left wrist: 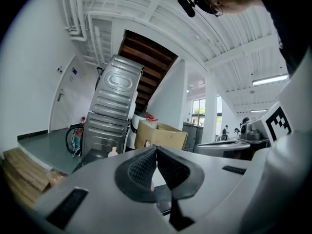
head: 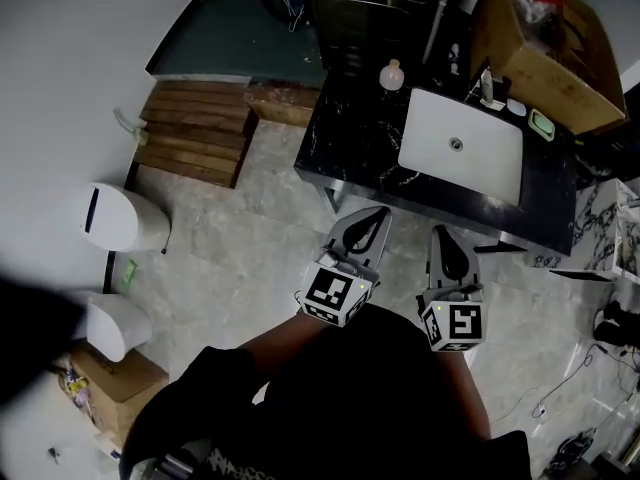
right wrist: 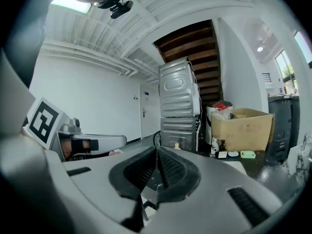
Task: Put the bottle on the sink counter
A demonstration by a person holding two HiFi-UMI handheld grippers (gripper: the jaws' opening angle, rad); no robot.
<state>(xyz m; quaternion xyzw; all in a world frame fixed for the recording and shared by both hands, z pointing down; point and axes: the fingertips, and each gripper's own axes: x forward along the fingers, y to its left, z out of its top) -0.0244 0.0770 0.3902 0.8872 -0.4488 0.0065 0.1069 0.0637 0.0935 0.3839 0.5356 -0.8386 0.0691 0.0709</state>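
My left hand-held gripper (head: 378,218) and right hand-held gripper (head: 442,236) are closed and empty. I'd open one before nearing the small pale round bottle (head: 391,74), far left on the black marble counter (head: 350,138).

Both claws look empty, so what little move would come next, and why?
Probably just drawing away: the left gripper and right gripper are shut and empty, and the bottle already stands on the sink counter, left of the basin.
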